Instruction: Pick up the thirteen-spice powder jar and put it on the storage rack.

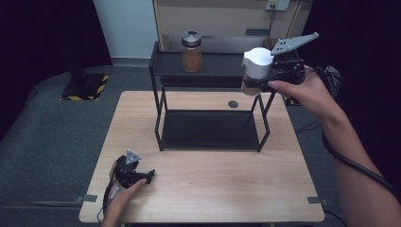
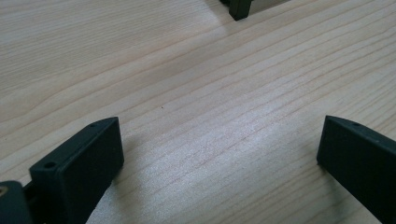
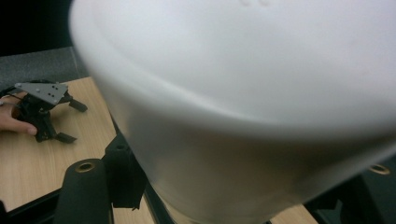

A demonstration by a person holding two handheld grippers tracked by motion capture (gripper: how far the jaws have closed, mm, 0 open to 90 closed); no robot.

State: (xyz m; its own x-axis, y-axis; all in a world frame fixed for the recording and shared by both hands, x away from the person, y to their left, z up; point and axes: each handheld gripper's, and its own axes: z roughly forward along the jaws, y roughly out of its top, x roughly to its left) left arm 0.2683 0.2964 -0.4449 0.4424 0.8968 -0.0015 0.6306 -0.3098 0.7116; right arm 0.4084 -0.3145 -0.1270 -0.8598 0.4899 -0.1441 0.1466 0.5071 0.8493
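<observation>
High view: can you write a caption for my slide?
Right gripper lifts a white-lidded jar beside the black shelf.

A black rack (image 1: 210, 127) stands on the wood bench (image 1: 208, 189). A brown jar (image 1: 191, 52) with a dark lid sits on its top shelf, at 10 o'clock. A small dark dot (image 1: 232, 104) lies at 12 o'clock.
</observation>
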